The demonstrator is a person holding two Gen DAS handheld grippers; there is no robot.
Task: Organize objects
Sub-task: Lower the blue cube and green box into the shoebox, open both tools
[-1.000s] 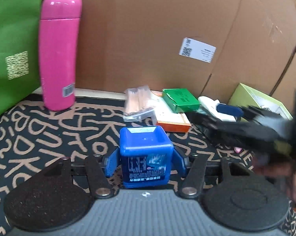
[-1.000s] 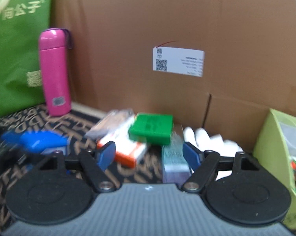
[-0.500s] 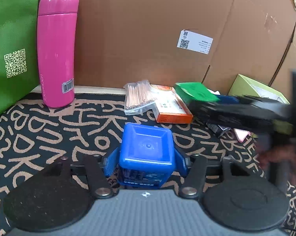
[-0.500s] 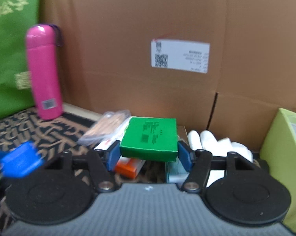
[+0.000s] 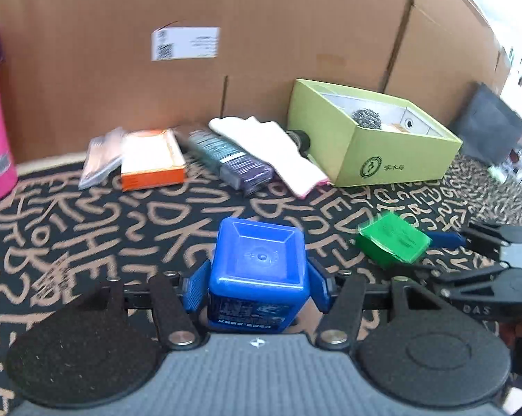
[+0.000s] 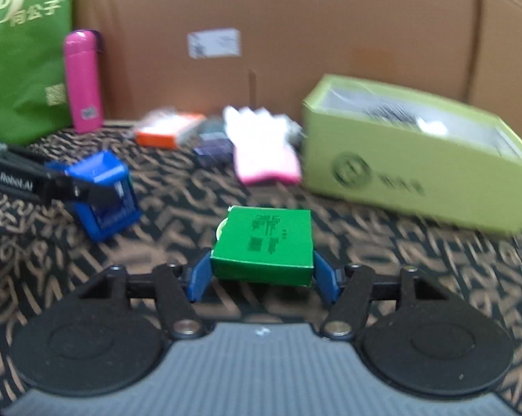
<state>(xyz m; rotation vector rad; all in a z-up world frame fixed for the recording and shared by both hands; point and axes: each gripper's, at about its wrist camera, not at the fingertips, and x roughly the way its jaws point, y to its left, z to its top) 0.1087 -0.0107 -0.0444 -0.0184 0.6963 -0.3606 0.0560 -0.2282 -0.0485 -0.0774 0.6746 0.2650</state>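
- Between the blue fingers of your left gripper point(image 5: 257, 286) sits a blue cube-shaped container point(image 5: 259, 270), clamped on both sides with its recessed face turned up.
- Your right gripper point(image 6: 262, 279) is closed on a flat green box point(image 6: 264, 246), its printed face up and one pad against each side.
- From the left wrist view, your right gripper comes in from the right with the green box at its tip, above the black mat with tan lettering point(image 5: 105, 228).
- From the right wrist view, your left gripper and the blue container are off to the left, tilted, low over the mat; you cannot tell whether the container touches it.
- Farther back on the mat, a row lies along the cardboard wall point(image 5: 261, 34): a clear packet of sticks point(image 5: 99, 161), an orange-and-white box point(image 5: 150, 163), a dark teal-and-purple box point(image 5: 229, 159), and a white glove with a pink cuff point(image 5: 271, 152).
- Right of the glove stands an open lime-green box point(image 5: 392, 159) with a steel scourer point(image 5: 366, 118) inside.
- At far left stand a pink bottle point(image 6: 82, 81) and a green bag point(image 6: 22, 52).
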